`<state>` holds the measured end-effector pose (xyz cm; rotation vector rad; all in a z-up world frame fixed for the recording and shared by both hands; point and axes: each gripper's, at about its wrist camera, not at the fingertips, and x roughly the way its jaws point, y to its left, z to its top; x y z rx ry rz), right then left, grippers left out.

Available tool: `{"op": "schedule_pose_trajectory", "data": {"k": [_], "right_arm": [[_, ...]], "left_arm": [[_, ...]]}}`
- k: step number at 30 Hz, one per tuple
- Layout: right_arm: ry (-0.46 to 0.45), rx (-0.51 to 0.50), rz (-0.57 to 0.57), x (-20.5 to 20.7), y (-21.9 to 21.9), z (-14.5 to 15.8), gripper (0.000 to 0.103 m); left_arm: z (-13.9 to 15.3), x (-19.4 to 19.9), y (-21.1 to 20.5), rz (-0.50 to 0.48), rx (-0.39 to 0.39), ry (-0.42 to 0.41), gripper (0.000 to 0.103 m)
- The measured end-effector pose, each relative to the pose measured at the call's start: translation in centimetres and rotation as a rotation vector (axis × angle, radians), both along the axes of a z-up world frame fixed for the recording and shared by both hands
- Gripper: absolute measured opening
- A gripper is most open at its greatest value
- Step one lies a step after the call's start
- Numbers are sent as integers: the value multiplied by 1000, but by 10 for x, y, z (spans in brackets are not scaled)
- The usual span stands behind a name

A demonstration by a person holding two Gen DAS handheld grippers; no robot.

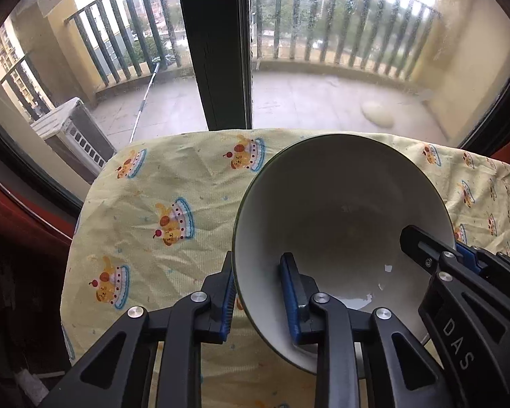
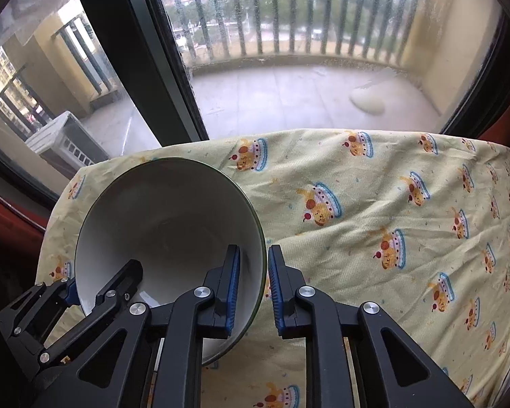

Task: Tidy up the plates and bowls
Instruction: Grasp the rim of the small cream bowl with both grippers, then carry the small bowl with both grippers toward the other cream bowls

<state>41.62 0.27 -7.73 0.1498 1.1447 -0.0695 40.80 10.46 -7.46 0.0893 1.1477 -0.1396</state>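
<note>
Above tablecloth [image 2: 374, 204]: both grippers [image 1: 260, 292] [image 2: 253, 289] pinching bowl [image 1: 340, 210] rim.

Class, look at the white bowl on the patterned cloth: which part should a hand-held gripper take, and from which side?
Take the bowl by its thin rim wall, one finger inside, one outside, from the near side. It is wide and smooth, so the wall is likely the only part narrow enough to pinch, as both hand-held grippers show.

Bowl [image 1: 340, 210] over tablecloth [image 1: 159, 187], tilted, rim gripped on opposite sides: left gripper [image 1: 260, 292] at its left edge, right gripper [image 2: 253, 289] at its right, one finger of each inside. Window [image 2: 289, 68] behind table; balcony railing [image 1: 340, 23] beyond.
</note>
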Motion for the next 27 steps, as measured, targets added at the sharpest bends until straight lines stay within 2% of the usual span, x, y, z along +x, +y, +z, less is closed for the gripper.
{"op": "schedule_pose_trajectory", "data": {"k": [3,13,27], "right_arm": [[-12,-3,1,0,2,0,15],[-12,-30,21,-12,2,8,13],[51,-32,-7,-65,-12,15,13]], "left_arm": [[0,0,-3,-8,-3,-2,18],[1,-14,-3,-19,10,11,17],[4,-62,-17,-43,-1,83,17]]}}
